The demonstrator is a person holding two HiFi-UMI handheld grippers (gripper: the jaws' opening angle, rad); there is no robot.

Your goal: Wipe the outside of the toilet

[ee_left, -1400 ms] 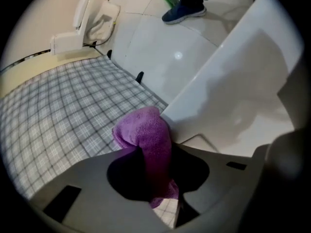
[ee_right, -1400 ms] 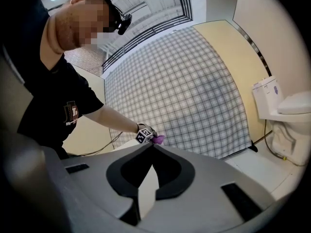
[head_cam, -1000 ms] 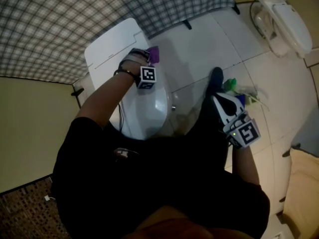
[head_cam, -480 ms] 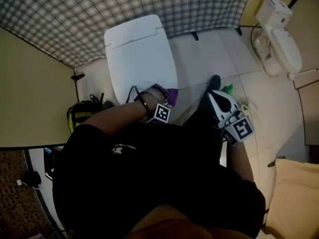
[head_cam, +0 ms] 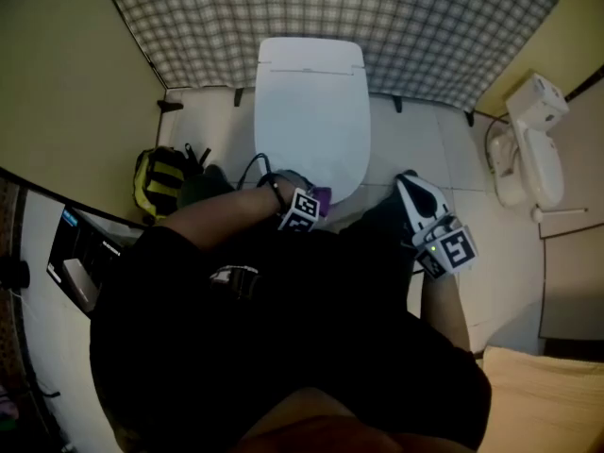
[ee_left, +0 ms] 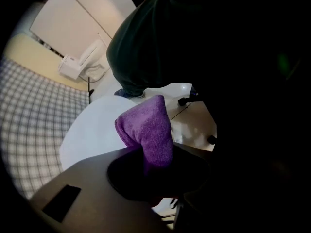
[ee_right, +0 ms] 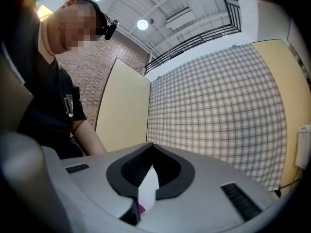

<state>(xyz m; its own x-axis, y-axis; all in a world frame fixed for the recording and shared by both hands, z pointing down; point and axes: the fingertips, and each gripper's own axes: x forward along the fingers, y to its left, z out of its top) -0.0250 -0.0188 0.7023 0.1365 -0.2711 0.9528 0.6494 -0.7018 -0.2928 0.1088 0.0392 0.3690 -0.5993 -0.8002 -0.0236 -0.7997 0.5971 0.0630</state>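
The left gripper (head_cam: 312, 202) is clamped on a purple cloth (head_cam: 323, 197), which bunches up out of its closed jaws; in the left gripper view the cloth (ee_left: 146, 125) stands clear of the jaws with the toilet (ee_left: 92, 135) behind it. The toilet (head_cam: 311, 102) stands against the checked wall with its lid down; the cloth sits at the lid's front edge, and I cannot tell whether it touches. The right gripper (head_cam: 411, 185) hangs to the right of the bowl, apart from it; in its own view its jaws (ee_right: 151, 145) meet at the tips and grip nothing.

The wipe looks to be under way at the front of the lid, with the sides and base likely left to do.

Risks from here: the cloth is pinched by one small fold, so a hard drag across the rim could pull it out of the jaws; with so little cloth beyond the tips, a steep press could bring bare jaw onto the porcelain; the bag (head_cam: 159, 182) lies close on the toilet's left, so a sweep down that side could snag it; the person's body hides the bowl's front from the head view, so patches there could be missed.
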